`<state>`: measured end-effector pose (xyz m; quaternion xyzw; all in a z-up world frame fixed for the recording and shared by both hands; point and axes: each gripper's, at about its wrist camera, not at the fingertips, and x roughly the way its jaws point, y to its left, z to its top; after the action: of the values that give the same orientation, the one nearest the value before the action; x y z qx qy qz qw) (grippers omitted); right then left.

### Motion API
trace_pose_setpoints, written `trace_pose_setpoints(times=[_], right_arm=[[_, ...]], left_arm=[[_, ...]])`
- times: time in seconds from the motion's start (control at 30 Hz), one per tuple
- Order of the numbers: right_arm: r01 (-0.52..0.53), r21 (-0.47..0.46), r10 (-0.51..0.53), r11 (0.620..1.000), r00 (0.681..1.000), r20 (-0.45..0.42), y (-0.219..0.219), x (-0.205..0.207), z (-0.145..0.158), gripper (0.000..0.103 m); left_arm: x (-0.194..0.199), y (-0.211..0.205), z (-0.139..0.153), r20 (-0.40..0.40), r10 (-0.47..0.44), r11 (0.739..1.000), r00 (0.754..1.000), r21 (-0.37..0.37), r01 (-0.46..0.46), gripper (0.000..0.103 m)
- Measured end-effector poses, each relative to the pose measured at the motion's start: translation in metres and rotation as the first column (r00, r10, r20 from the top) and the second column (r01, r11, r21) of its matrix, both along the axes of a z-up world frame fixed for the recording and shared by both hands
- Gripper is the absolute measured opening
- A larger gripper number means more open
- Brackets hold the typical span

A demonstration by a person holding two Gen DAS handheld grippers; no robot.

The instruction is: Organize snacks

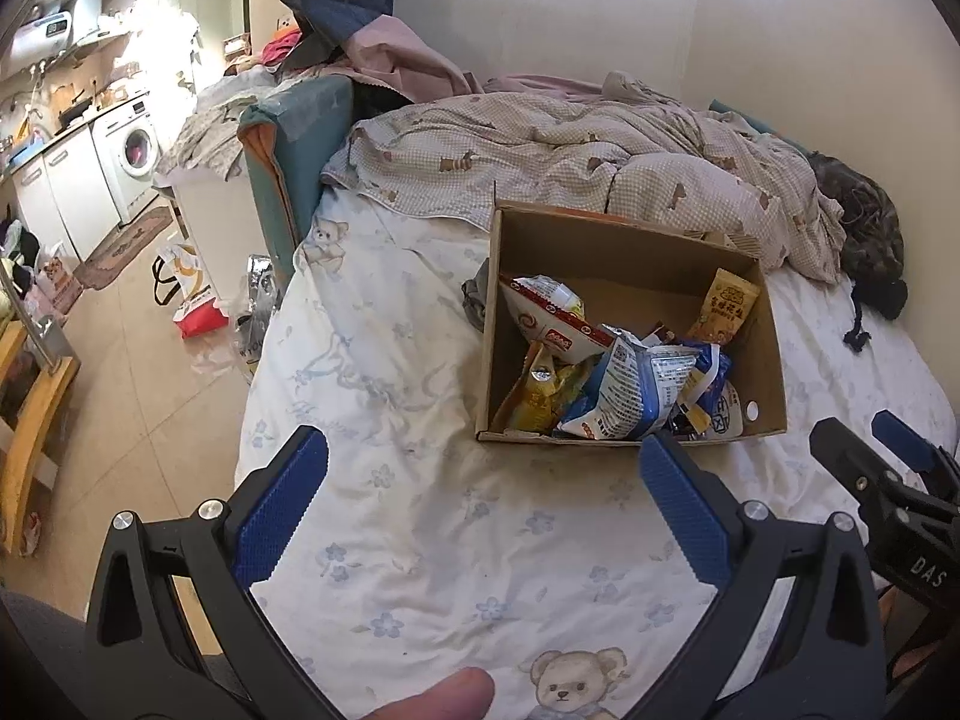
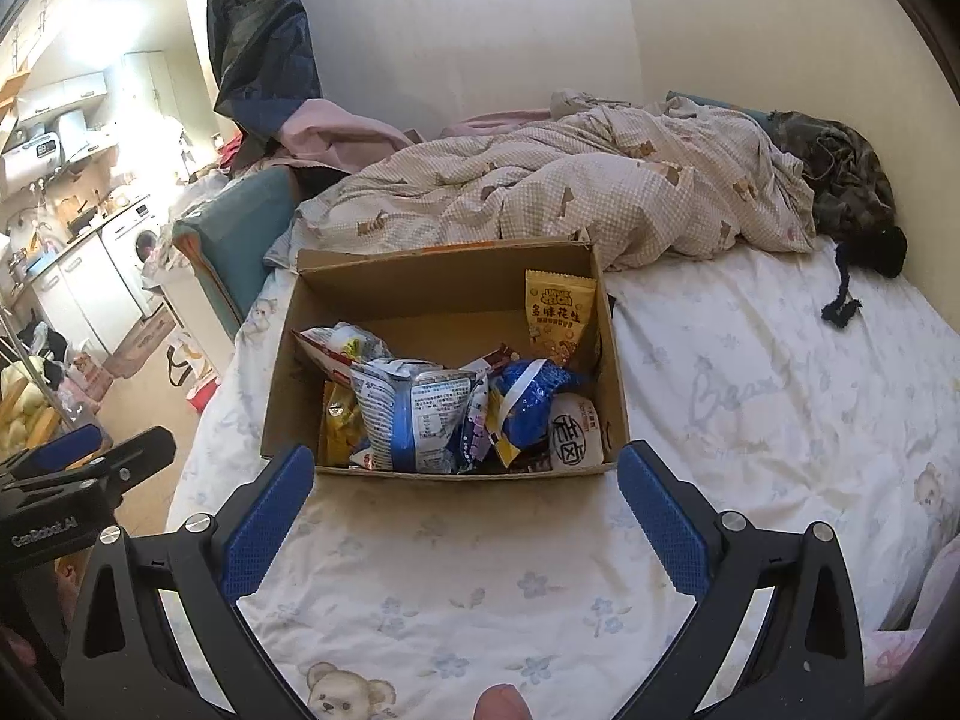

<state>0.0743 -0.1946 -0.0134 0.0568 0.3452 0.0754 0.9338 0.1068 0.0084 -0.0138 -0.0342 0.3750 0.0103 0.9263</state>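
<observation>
An open cardboard box (image 1: 774,360) (image 2: 276,396) sits on the white floral bed sheet. Inside lie several snack packets: a blue-white bag (image 1: 630,390) (image 2: 414,420), a yellow peanut packet (image 1: 723,303) (image 2: 558,315) leaning on the far right wall, a red-white packet (image 1: 552,318) (image 2: 336,348), a yellow bag (image 1: 540,402) (image 2: 339,420) and a white round packet (image 2: 573,441). My left gripper (image 1: 483,462) is open and empty above the sheet, short of the box's near left side. My right gripper (image 2: 465,480) is open and empty, its fingers straddling the box's near wall.
A crumpled checked duvet (image 1: 576,144) (image 2: 540,198) lies behind the box. A dark garment (image 1: 870,228) (image 2: 840,174) lies by the wall at right. The bed's left edge drops to a tiled floor with bags (image 1: 192,294). A kitchen with a washing machine (image 1: 129,156) is far left.
</observation>
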Motion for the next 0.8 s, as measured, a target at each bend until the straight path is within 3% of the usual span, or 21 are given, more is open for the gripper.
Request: trace_pose_setpoints(times=[0.8], right_arm=[[0.024,-0.019,-0.024,1.0,1.0,-0.012,-0.0026,0.0048,-0.004,0.103]], left_arm=[[0.0003,-0.0006,-0.0002,-0.005,-0.011,1.0,1.0,-0.001,0.011,0.103]])
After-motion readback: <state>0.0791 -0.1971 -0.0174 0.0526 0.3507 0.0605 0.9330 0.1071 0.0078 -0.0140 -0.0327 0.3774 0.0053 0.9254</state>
